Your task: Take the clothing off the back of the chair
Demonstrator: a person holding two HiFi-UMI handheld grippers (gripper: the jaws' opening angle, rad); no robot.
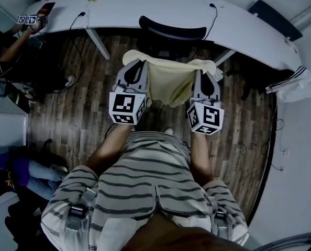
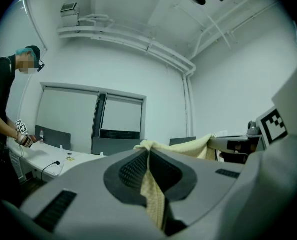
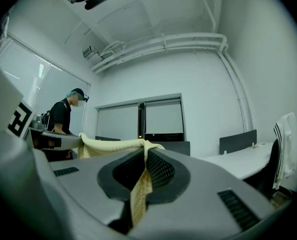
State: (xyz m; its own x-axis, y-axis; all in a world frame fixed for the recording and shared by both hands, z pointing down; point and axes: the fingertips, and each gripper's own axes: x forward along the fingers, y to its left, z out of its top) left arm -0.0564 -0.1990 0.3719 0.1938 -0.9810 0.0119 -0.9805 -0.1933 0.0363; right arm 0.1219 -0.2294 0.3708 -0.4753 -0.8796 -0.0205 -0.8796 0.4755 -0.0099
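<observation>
The pale yellow clothing (image 1: 168,82) hung spread between the two hand-held grippers. Its upper edge sagged slightly from one to the other, and its lower edge drooped loose above the wood floor (image 1: 77,114). The left hand-held gripper (image 1: 136,66) was closed on the cloth's left corner; in the left gripper view the fabric ran pinched between the pads and out over the tips. The right hand-held gripper (image 1: 204,73) was closed the same way on the right corner, with a fold of cloth trapped between its pads. Both pointed level, away from the person holding them.

Just beyond the cloth's upper edge stood the black chair (image 1: 172,33), with a dark gap between its back and the fabric. Whether the hanging part touched the seat could not be told. The chair sat at the near edge of the curved white worktop (image 1: 145,4), whose legs came down on either side of it.

Bare floor showed to the left and right of the grippers, bounded on the right by a white wall (image 1: 302,156). A striped cloth (image 1: 294,82) hung off the worktop's right end, well apart from the grippers. Another person (image 1: 17,43) stood at the worktop's far left end.
</observation>
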